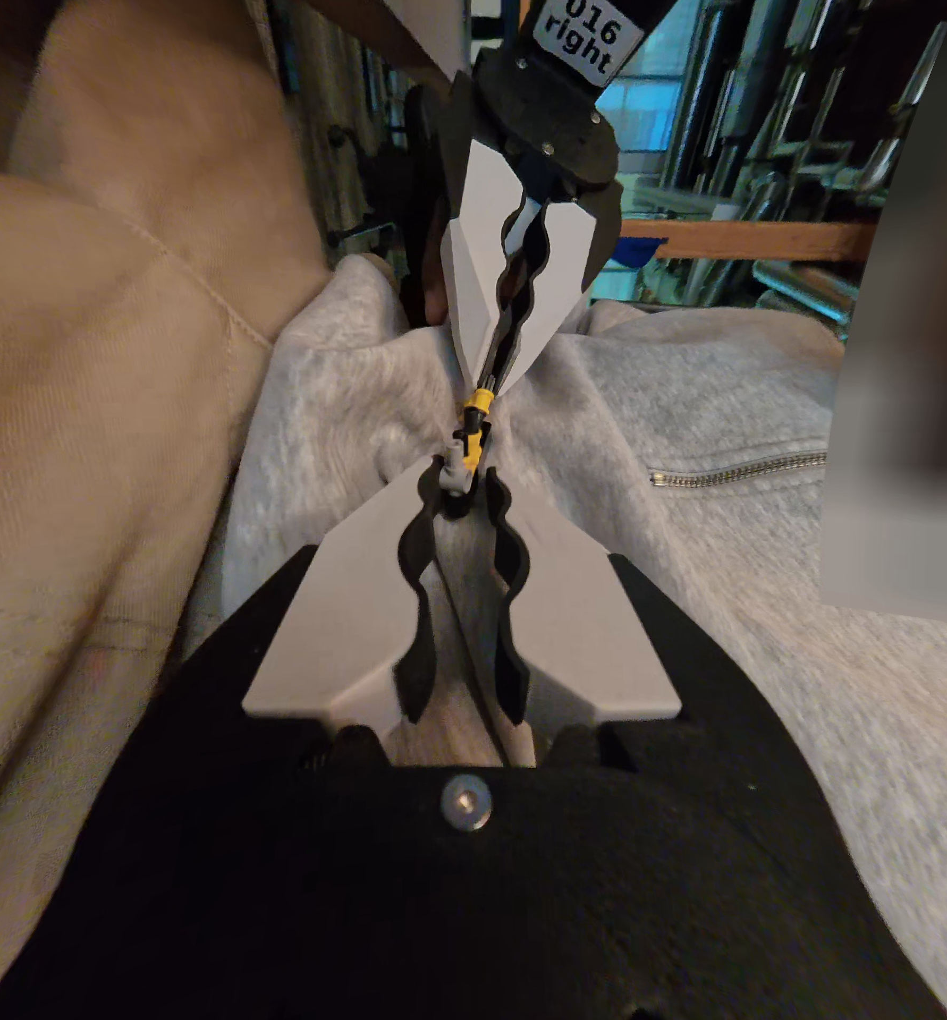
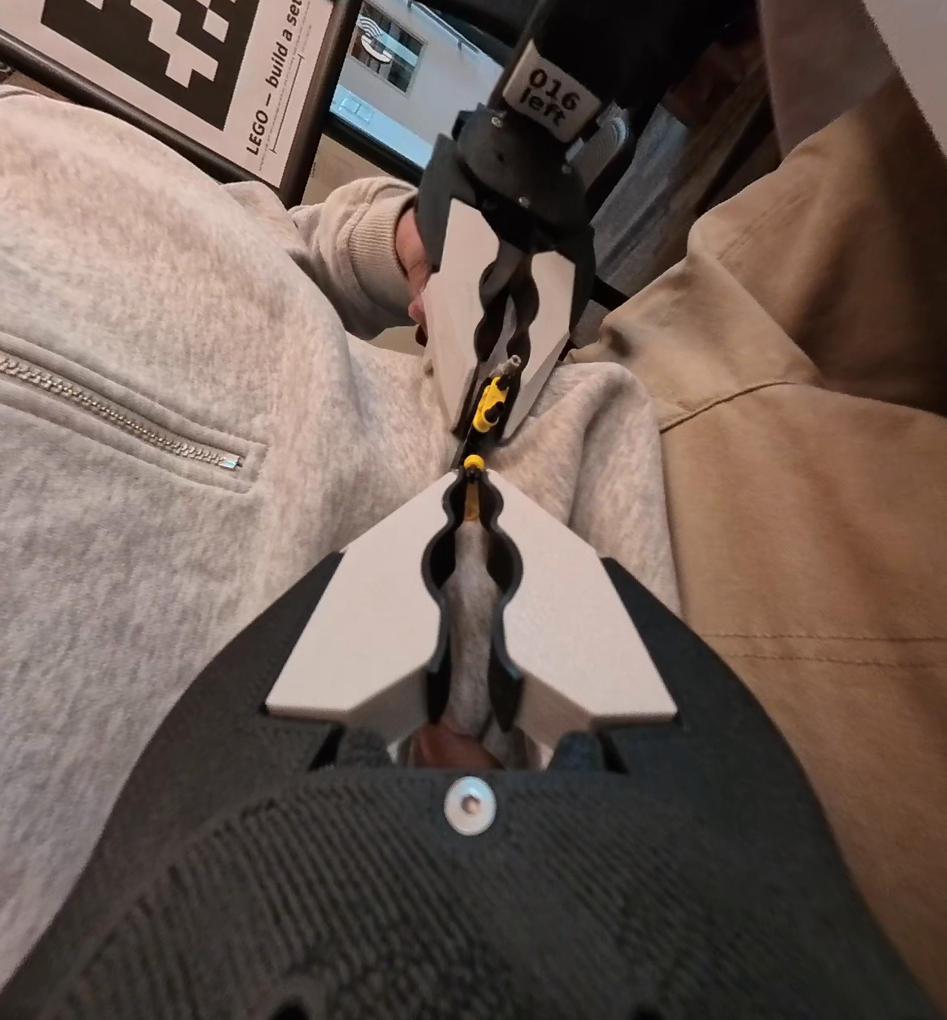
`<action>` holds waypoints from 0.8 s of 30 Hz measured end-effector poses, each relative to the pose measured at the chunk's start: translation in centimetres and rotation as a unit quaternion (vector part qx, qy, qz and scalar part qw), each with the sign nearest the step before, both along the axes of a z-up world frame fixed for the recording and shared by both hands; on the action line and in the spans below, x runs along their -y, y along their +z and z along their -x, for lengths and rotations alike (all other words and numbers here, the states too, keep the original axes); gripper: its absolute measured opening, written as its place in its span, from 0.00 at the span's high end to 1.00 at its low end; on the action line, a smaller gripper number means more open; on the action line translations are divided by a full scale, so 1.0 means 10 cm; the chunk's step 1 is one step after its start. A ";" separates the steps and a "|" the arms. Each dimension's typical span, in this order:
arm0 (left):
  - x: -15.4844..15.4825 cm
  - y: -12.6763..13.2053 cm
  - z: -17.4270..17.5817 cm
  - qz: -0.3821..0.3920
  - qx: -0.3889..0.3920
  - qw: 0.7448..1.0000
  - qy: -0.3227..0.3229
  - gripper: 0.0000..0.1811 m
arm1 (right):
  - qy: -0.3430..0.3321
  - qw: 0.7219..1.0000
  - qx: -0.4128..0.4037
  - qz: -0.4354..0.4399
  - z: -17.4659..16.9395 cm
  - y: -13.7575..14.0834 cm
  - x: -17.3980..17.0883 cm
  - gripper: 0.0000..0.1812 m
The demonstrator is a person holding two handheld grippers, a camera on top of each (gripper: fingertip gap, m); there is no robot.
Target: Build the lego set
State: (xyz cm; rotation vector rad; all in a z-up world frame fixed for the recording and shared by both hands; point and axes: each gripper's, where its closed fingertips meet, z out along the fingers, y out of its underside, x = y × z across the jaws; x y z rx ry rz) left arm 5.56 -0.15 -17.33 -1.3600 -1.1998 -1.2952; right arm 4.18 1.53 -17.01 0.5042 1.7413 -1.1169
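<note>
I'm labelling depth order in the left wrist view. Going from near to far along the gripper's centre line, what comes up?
Left gripper → small grey piece at its tips → yellow and black lego part → right gripper, pointing back toward the camera → metal shelving in the background.
</note>
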 end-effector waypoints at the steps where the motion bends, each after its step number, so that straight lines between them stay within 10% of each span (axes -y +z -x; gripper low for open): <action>1: 0.01 0.01 0.00 -0.007 0.007 1.000 0.005 0.92 | 0.000 1.000 -0.001 0.001 0.00 0.00 0.00 0.99; 14: -0.03 0.15 0.25 -0.066 -0.033 0.990 0.117 0.96 | -0.028 0.999 -0.020 0.010 0.09 0.10 0.03 0.99; 24: -0.13 0.15 0.11 -0.056 -0.038 0.994 0.081 0.96 | -0.052 0.999 0.001 0.008 0.03 0.09 0.06 0.99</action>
